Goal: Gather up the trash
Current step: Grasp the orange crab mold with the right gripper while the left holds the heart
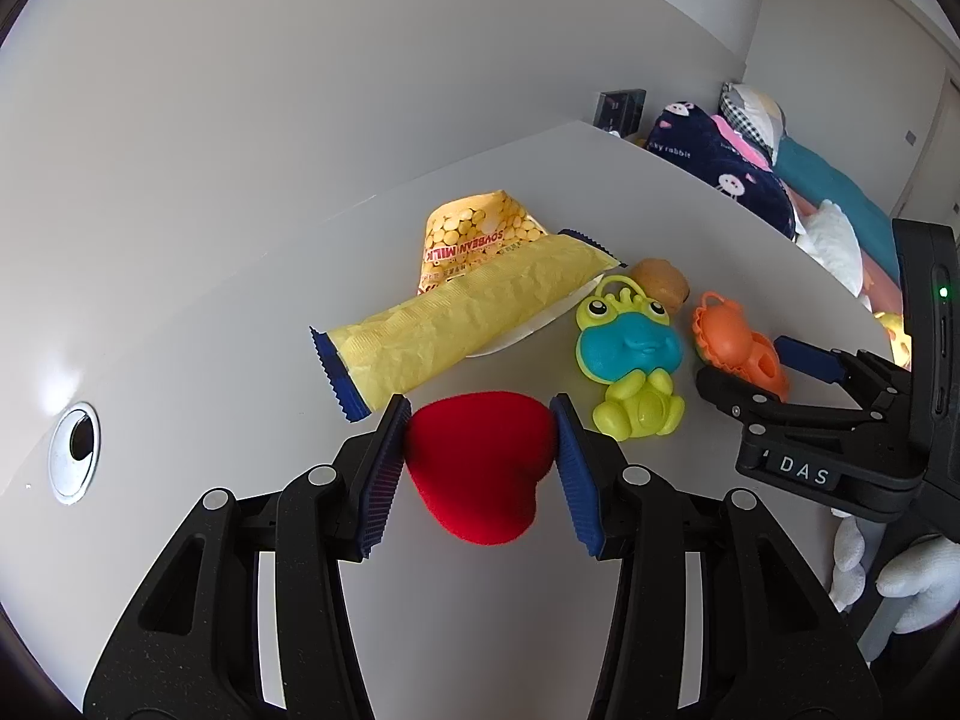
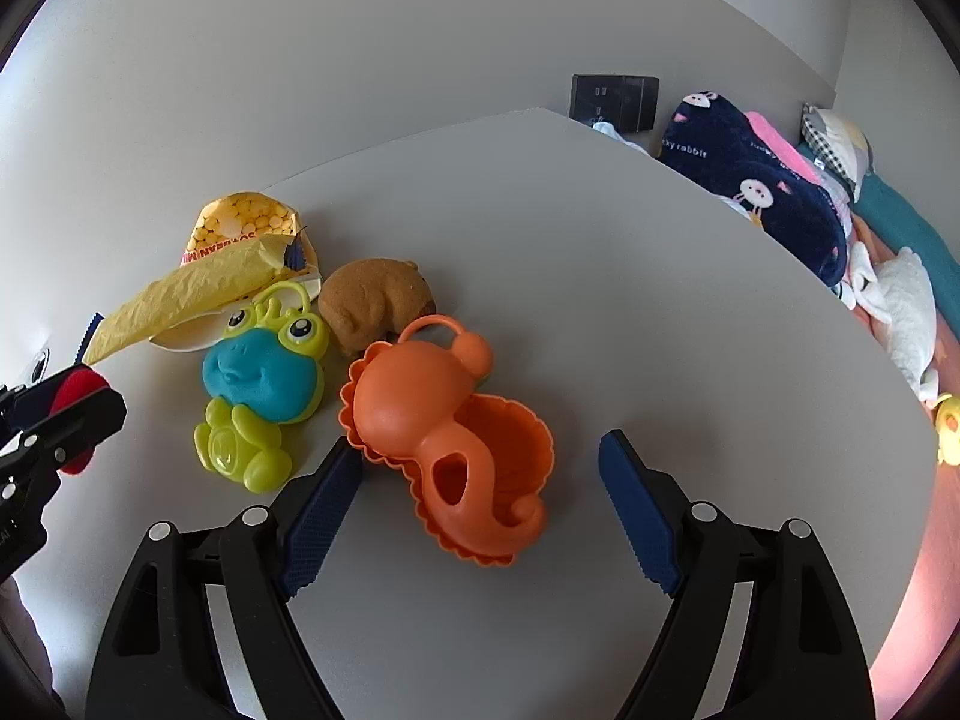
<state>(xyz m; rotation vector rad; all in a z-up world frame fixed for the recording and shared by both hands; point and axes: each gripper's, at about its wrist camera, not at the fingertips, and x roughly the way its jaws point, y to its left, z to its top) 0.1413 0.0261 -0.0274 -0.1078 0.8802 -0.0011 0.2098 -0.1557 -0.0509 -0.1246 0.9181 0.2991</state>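
Observation:
My left gripper [image 1: 480, 426] is shut on a red plush heart [image 1: 480, 480], its blue pads pressing both sides just over the white table [image 1: 240, 300]. Behind the heart lie a crumpled yellow wrapper [image 1: 468, 318] and a yellow soybean milk packet [image 1: 474, 234], the wrapper resting on a white plate [image 1: 528, 330]. My right gripper [image 2: 480, 444] stands open around an orange plastic toy [image 2: 444, 414]; the right pad is clear of it and the left pad is close to its edge. In the right wrist view the left gripper [image 2: 60, 414] and the heart [image 2: 81, 387] show at the far left.
A green and blue frog toy [image 2: 264, 378] and a brown plush [image 2: 372, 300] lie between the wrappers and the orange toy. A metal cable hole [image 1: 75, 450] sits at the table's left. Past the right table edge is a bed with a dark blanket [image 2: 756, 180] and white plush toys [image 2: 900, 306].

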